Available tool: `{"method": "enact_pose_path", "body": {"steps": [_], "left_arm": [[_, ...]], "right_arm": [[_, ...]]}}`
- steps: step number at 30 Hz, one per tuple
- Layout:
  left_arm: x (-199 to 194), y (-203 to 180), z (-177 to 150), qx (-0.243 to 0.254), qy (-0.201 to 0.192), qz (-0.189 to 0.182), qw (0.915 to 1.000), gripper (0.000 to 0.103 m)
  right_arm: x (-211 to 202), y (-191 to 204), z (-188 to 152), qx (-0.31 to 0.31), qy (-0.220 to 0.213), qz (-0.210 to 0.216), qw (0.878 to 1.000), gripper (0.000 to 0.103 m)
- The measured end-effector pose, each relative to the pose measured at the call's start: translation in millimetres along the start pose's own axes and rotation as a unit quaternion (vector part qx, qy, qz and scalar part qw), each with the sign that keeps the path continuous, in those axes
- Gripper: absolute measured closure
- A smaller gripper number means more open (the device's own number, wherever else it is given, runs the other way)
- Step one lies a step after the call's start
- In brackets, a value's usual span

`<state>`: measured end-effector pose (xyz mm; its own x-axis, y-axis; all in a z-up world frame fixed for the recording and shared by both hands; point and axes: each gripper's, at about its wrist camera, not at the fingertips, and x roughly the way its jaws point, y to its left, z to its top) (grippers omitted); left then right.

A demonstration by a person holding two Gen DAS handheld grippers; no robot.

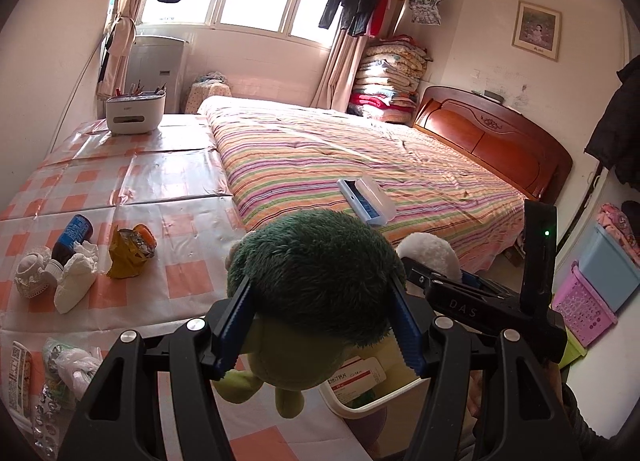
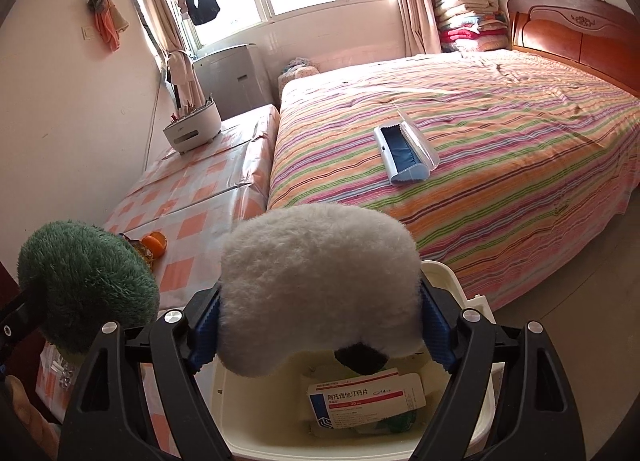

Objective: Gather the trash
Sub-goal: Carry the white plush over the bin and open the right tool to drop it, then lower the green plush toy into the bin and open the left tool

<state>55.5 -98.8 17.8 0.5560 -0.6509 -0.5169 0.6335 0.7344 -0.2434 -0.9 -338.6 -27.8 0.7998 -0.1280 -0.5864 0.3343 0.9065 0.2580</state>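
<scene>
Our left gripper (image 1: 320,325) clamps a shaggy green plush (image 1: 312,273); right gripper (image 2: 320,329) squeezes fluffy white plush (image 2: 320,285) above "20 mg" medicine box (image 2: 366,401).

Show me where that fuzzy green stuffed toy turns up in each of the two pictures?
Left wrist view: green plush toy sits bottom centre, clamped between the left gripper fingers.
Right wrist view: same toy at the lower left edge, beside the white plush toy.
Shared landmark: the blue-and-white case on the striped bed.
</scene>
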Motion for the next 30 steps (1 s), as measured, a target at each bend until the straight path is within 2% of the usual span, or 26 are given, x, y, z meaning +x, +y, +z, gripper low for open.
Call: {"method": "enact_pose_path", "body": {"steps": [21,30], "left_arm": [[22,-15,-2,0.006,0.023,-0.017,0.9996,0.042],[26,-16,-3,0.008,0.027,-0.02,0.9994,0.042]], "right_arm": [[0,-27,-4,0.067,0.006,0.018,0.998,0.015],[-3,-26,-3,0.068,-0.006,0.017,0.997,0.008]]}}
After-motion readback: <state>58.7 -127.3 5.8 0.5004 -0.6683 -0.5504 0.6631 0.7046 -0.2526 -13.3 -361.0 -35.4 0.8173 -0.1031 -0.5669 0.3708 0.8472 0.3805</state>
